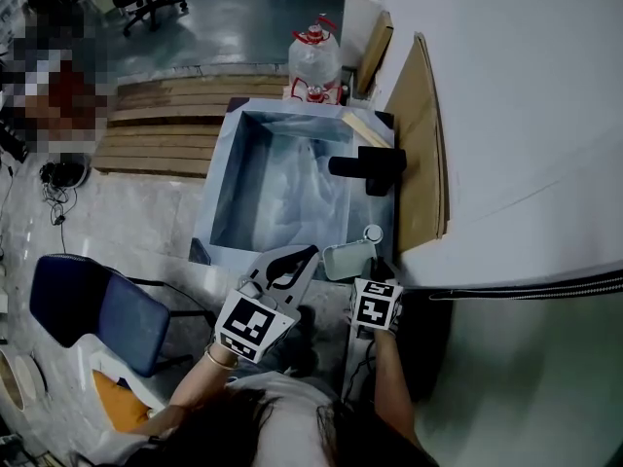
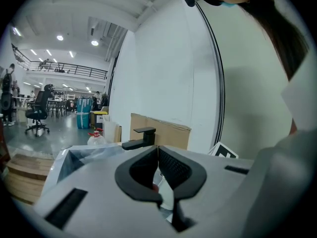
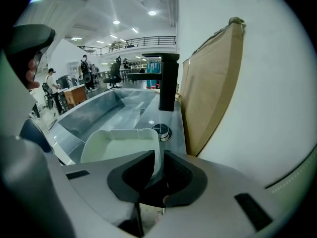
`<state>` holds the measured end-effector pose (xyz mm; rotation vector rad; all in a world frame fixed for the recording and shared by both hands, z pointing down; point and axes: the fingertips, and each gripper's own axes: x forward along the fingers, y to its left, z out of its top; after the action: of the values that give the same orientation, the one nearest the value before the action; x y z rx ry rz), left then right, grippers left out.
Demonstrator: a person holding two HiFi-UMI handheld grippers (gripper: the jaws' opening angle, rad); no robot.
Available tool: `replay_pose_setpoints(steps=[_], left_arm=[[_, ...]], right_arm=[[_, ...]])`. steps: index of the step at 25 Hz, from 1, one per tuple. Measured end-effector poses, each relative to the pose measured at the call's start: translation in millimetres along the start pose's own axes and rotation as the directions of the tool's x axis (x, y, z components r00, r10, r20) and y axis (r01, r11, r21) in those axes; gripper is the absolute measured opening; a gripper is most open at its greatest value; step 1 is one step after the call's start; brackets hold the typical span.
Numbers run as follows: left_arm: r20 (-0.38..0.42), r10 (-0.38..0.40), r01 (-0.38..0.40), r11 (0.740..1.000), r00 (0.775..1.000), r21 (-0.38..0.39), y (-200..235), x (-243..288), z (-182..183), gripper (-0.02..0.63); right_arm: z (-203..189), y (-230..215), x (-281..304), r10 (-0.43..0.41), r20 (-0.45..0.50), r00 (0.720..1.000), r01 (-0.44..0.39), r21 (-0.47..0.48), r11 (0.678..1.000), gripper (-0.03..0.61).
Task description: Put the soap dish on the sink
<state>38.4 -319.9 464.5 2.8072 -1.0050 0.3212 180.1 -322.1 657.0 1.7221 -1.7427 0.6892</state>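
Note:
The soap dish (image 3: 121, 144) is a pale rectangular tray. My right gripper (image 3: 157, 163) is shut on its near rim and holds it over the sink's near right corner. In the head view the soap dish (image 1: 348, 258) sits just ahead of my right gripper (image 1: 374, 278), close to the round drain knob (image 1: 373, 233). The sink (image 1: 226, 178) is a deep grey basin lined with plastic film, with a black faucet (image 1: 370, 168) on its right ledge. My left gripper (image 1: 290, 266) hovers at the sink's near edge, jaws together and empty, and the left gripper (image 2: 158, 161) points up past the faucet (image 2: 140, 137).
A cardboard sheet (image 1: 419, 144) leans on the white wall right of the sink. A clear water jug (image 1: 314, 61) with a red cap stands behind the basin. A blue chair (image 1: 92, 309) is at my left, and wooden boards (image 1: 161, 125) lie on the floor.

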Motion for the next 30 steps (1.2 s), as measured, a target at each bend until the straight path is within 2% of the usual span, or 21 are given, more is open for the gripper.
replay_pose_setpoints(steps=[9,18,30], left_arm=[[0.019,0.017,-0.017,1.0,1.0,0.012,-8,-11,4,0.009],[0.043,0.029,-0.031,0.999,0.999,0.028,-23,-31,12,0.009],[0.084,0.061,-0.065,0.997,0.995,0.043,-41,-60,24,0.009]], right_arm=[[6,0,-17,0.001,0.055,0.998,0.0,-0.013,1.0,0.075],[23,4,-54,0.013,0.162,0.987,-0.014,0.008,1.0,0.078],[39,19,-103,0.052,0.265,0.963,-0.047,-0.026,0.999,0.037]])
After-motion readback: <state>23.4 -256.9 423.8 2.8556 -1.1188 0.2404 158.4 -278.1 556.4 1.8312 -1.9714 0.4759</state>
